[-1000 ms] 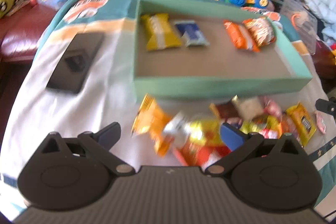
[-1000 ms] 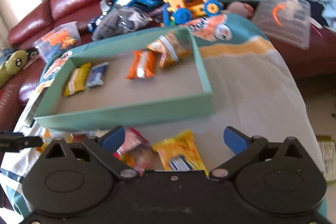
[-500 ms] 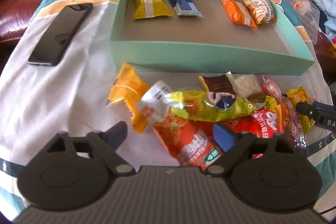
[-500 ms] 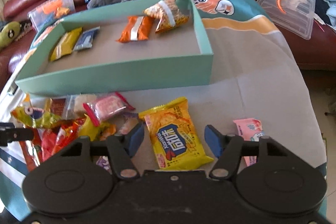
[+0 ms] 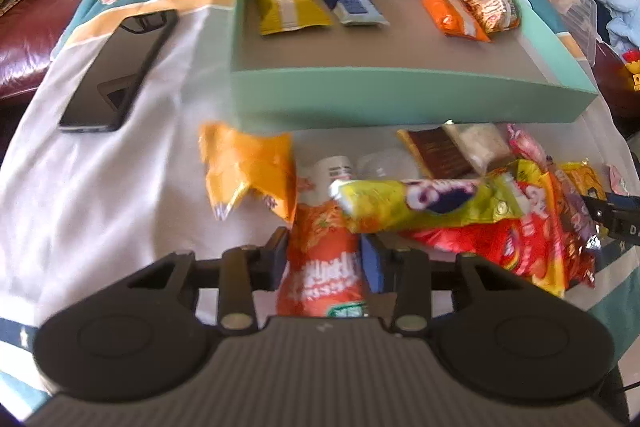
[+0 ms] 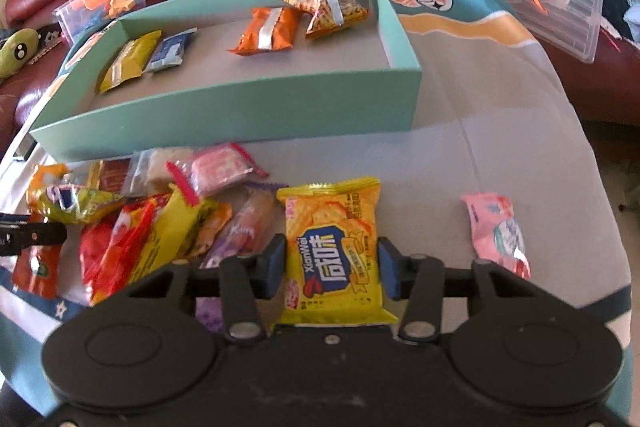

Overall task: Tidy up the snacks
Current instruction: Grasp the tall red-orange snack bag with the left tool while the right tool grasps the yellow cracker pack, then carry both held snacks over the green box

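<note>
Cloth-covered worktop [image 6: 500,131], green box [image 5: 400,99] behind the snack pile. My left claw [image 5: 326,259] grips the orange packet [image 5: 324,267]; right claw [image 6: 332,269] grips the yellow cracker packet [image 6: 334,251].

You had a teal box [image 6: 224,107] with a brown floor, a yellow cracker packet [image 6: 334,255] printed blue, and an orange noodle packet [image 5: 324,263] lettered white.

Your left wrist camera sits low over the cloth, close to the snack pile [image 5: 460,203], facing the teal box [image 5: 400,99] from its near-left side. Your right wrist camera looks from the box's [image 6: 240,111] near-right side, equally low and close. Both views share that box and the pile [image 6: 168,219] before it.
</note>
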### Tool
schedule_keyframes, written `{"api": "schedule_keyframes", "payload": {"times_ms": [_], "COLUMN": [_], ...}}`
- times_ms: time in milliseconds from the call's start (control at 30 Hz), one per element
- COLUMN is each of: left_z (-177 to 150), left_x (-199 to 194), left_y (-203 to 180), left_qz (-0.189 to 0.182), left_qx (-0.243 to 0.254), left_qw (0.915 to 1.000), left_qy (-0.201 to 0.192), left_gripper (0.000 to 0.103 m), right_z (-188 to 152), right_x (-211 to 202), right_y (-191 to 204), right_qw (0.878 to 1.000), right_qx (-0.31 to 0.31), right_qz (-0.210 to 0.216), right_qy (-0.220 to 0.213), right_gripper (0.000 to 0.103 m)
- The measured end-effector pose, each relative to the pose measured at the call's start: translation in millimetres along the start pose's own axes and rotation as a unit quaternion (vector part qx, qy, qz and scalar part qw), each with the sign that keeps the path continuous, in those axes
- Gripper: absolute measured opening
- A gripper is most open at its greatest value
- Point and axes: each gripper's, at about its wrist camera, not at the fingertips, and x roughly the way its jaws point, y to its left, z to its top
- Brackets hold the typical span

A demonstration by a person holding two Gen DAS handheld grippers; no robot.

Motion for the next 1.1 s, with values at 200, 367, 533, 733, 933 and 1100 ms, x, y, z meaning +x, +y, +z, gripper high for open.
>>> {"api": "schedule_keyframes", "payload": {"times_ms": [200, 367, 533, 733, 933, 1100], "left_z": [-10, -9, -7, -21, -23, -15], "left_x": [-5, 0, -5, -24, -51, -66], "left_y": [3, -15, -19, -1, 11, 16], "left_qz": [0.022, 0.035, 0.019, -0.016, -0.031, -0.038], "left_qx": [0.015, 0.067, 0.066, 0.027, 0.007, -0.003], "left_qw": [0.9996, 0.9971, 0.9976, 0.9995, 0.9993, 0.9985], "left_qy": [0.004, 0.008, 0.007, 0.010, -0.017, -0.040], "left_gripper": [0.049, 0.046, 0.028, 0.028, 0.028, 0.028], "right_z": [-5, -2, -4, -14, -13, -2], "right_x": [0, 3, 0, -21, -39, -49], "right_y": [13, 21, 16, -1, -7, -5], "right_qw": [1.000, 0.999, 1.000, 1.000, 0.999, 0.998], "right_qx": [-0.027, -0.049, -0.025, 0.019, 0.028, 0.027], "right_qz": [-0.016, -0.024, -0.011, 0.004, 0.007, 0.011], "right_qy": [0.003, -0.001, -0.002, -0.012, -0.031, -0.047], "right_gripper": [0.047, 0.048, 0.047, 0.046, 0.046, 0.046]}}
